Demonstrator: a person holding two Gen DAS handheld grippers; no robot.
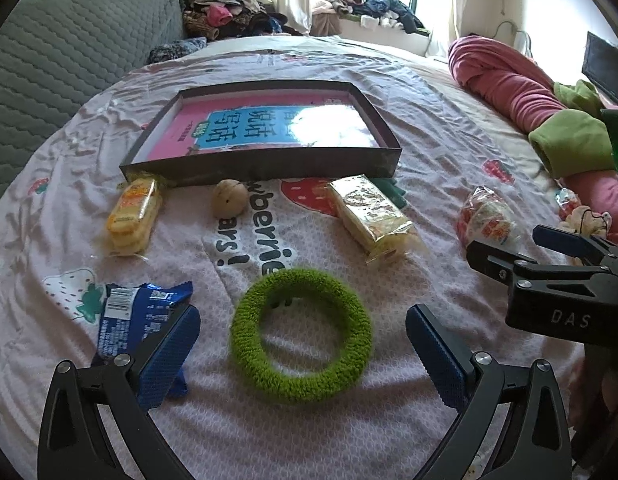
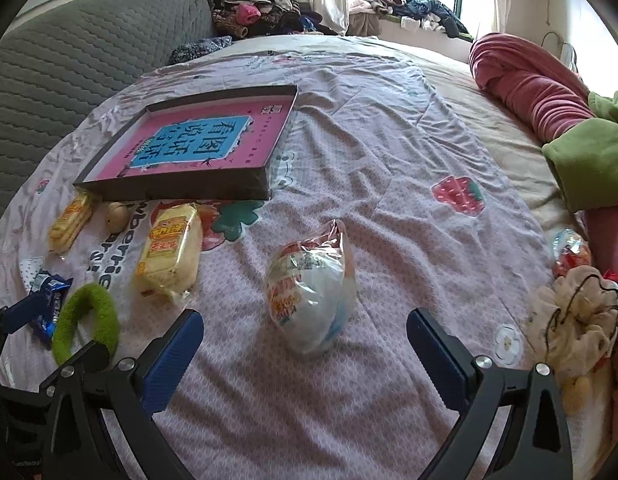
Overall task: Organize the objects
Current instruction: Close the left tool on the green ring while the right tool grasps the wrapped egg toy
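— Two claws, both spread wide and holding nothing. What lies at the left claw?

— A green fuzzy ring flat on the bedsheet, between its fingers. A blue wrapper sits behind the left finger. The sheet reads "berrie" and "ars!".

— And the right claw?

— A clear snack bag with red print lies just ahead, between its fingers.

— Anything further off?

— A shallow box holds a pink book with Chinese characters. Only the left view shows "DAS" on the other claw's body. Only the right view shows a cream drawstring pouch.
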